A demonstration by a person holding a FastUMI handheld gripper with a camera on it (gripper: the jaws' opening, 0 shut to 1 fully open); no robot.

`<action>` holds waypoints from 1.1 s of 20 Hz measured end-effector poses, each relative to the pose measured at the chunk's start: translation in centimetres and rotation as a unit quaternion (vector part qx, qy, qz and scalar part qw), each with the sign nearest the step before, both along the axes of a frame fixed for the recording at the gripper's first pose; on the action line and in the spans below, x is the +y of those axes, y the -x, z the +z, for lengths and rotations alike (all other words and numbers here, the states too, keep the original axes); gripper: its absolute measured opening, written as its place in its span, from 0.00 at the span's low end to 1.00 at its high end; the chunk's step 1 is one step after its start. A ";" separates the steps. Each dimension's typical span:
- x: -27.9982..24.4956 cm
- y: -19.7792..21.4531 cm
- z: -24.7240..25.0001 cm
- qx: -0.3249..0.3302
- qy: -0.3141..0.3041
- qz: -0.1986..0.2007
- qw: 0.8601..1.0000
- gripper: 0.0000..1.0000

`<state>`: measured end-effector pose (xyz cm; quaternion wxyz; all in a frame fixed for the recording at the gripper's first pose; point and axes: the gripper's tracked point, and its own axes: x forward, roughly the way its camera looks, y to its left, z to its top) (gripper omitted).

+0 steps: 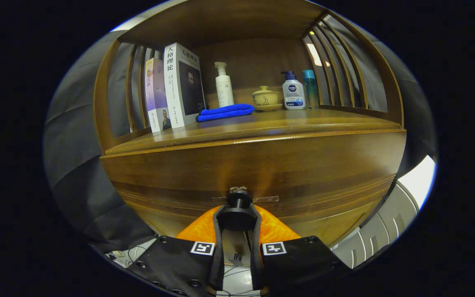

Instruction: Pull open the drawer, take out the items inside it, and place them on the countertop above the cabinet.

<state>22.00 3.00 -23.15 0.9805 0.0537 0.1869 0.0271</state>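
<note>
a wooden cabinet (262, 165) seen from low and close, its drawer front (324, 181) closed and flush. the hand-held gripper (238, 214) has its two fingers drawn in narrow around the drawer's dark round knob (238, 202), one on each side, pressing on it. above, on the countertop (303, 119), from left to right: two upright books (173, 93), a folded blue cloth (226, 111) lying in front of a white pump bottle (224, 85), a small lidded ceramic bowl (265, 98) on a saucer, a white bottle with a blue pump (293, 91), and a slim teal bottle (310, 88). slatted wooden sides enclose the shelf
</note>
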 end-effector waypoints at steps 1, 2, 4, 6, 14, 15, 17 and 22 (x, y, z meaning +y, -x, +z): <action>0.0 0.0 0.0 -0.001 0.005 0.000 1.000 0.28; 0.0 0.0 0.0 -0.001 0.006 0.000 1.000 0.28; 0.0 0.1 0.0 -0.002 0.001 -0.003 1.000 0.28; 0.1 0.6 0.0 -0.003 -0.021 -0.011 1.000 0.28; 0.4 4.8 0.0 -0.006 -0.021 -0.012 1.000 0.28; 0.4 5.4 0.0 -0.007 -0.020 -0.012 1.000 0.28; 0.4 6.4 0.0 -0.010 -0.013 -0.014 1.000 0.28; 0.6 9.1 0.0 -0.012 -0.012 -0.014 1.000 0.28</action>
